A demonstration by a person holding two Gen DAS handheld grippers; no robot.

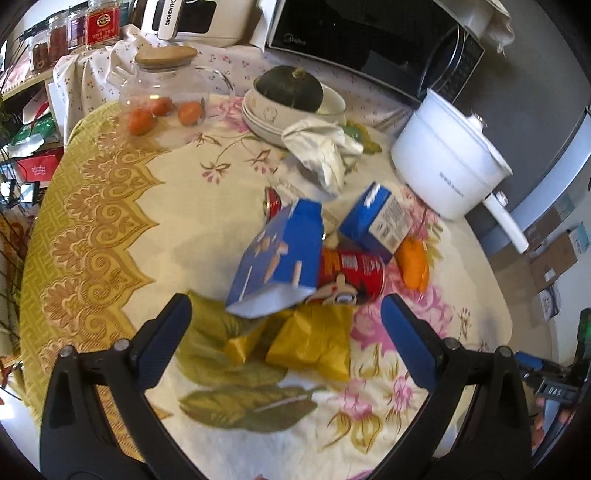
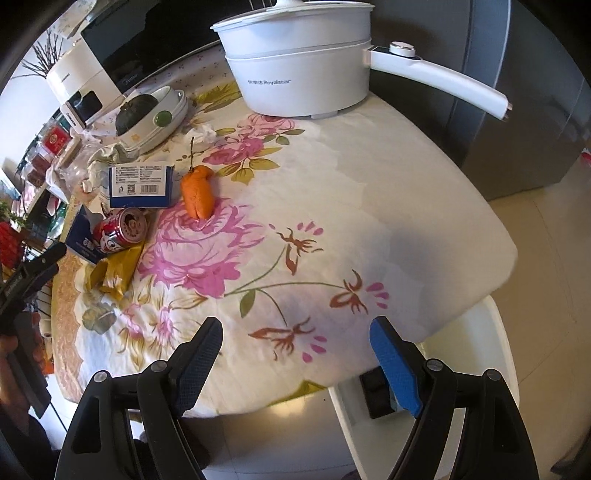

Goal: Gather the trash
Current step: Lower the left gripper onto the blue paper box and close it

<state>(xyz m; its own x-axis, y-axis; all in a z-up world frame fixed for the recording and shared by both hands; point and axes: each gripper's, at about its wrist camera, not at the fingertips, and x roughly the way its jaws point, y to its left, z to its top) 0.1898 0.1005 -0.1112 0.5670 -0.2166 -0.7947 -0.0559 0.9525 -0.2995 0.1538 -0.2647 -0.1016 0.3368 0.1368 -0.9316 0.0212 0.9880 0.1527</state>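
white pot (image 2: 299,70): side wall prints "royalstar" after some characters i cannot read. microwave (image 1: 354,33): "midea" on the lower left of its dark door. white appliance (image 1: 192,18) behind the glass jar: "changhong" running along its front handle. red-labelled jar (image 1: 102,22) on the shelf: label text too small to read. blue carton (image 2: 142,184): barcode and qr square, fine print illegible.

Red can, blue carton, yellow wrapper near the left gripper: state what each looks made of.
Red can: likely thin metal, glossy print, silvery end visible from the right wrist. Blue carton: coated paperboard, judging by flat folded panels and a white inner flap. Yellow wrapper: creased plastic or coated paper; unclear which.
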